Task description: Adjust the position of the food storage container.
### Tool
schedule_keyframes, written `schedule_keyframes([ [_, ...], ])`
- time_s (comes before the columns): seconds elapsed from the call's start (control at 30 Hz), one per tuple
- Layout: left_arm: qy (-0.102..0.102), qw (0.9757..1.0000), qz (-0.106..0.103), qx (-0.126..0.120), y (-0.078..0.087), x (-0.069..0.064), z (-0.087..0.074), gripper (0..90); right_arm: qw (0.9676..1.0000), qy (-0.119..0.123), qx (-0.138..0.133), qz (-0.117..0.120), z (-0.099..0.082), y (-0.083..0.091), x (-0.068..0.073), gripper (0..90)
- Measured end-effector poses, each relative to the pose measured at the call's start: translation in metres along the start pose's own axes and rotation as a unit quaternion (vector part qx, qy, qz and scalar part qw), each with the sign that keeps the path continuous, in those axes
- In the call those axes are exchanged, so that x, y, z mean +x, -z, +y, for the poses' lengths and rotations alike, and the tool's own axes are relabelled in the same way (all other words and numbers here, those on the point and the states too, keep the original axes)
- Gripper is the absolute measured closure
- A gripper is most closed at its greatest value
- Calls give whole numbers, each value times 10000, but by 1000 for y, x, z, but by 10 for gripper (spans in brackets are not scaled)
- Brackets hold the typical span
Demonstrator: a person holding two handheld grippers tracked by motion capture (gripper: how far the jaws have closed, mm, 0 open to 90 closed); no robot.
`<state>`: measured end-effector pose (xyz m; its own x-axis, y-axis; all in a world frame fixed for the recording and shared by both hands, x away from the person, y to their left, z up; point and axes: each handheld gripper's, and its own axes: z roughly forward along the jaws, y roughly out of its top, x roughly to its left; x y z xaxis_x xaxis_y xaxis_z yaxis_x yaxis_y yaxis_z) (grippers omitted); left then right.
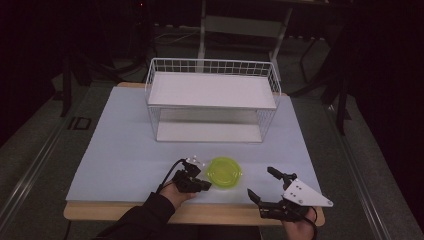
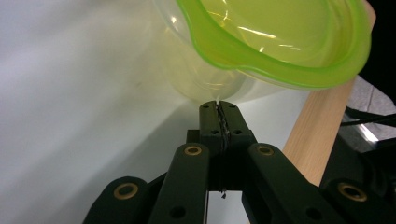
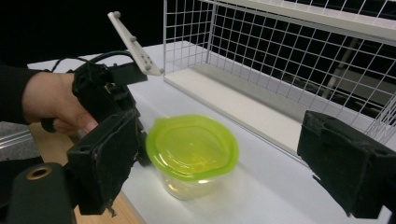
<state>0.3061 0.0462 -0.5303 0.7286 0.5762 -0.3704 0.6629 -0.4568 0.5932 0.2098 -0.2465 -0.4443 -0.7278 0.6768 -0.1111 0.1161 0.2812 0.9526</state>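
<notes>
A clear round container with a lime-green lid (image 1: 224, 172) stands upright on the pale mat near the table's front edge. My left gripper (image 1: 205, 186) is at its left side. In the left gripper view its jaws are pressed together with nothing between them, and the left gripper (image 2: 219, 106) has its tips right at the container's (image 2: 280, 42) clear wall, below the lid's rim. My right gripper (image 1: 260, 181) sits right of the container, jaws spread wide. In the right gripper view, the right gripper (image 3: 224, 163) frames the container (image 3: 191, 144) from a short way off, without touching it.
A white wire rack (image 1: 210, 62) with two shelves stands at the back of the mat (image 1: 125, 150), open toward me. The wooden table edge (image 1: 215, 212) runs just in front of both hands. Dark floor and furniture legs surround the table.
</notes>
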Motion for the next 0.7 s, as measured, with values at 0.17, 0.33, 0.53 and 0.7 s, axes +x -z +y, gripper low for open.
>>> schedule_keyframes([
  [0.17,-59,10000,-76,-19,-11,-12,12,900,10000,-2,-6,-8,0,1,0,124],
  [0.33,-185,9997,-160,-13,-19,-22,17,900,10000,-23,6,-18,0,1,-2,130],
  [0.53,-141,9993,-232,-243,-3,-19,12,900,10000,-28,36,-38,-1,1,-3,135],
  [0.7,-239,9982,-262,-473,24,-17,6,873,9999,-21,92,-79,-2,-1,-3,135],
])
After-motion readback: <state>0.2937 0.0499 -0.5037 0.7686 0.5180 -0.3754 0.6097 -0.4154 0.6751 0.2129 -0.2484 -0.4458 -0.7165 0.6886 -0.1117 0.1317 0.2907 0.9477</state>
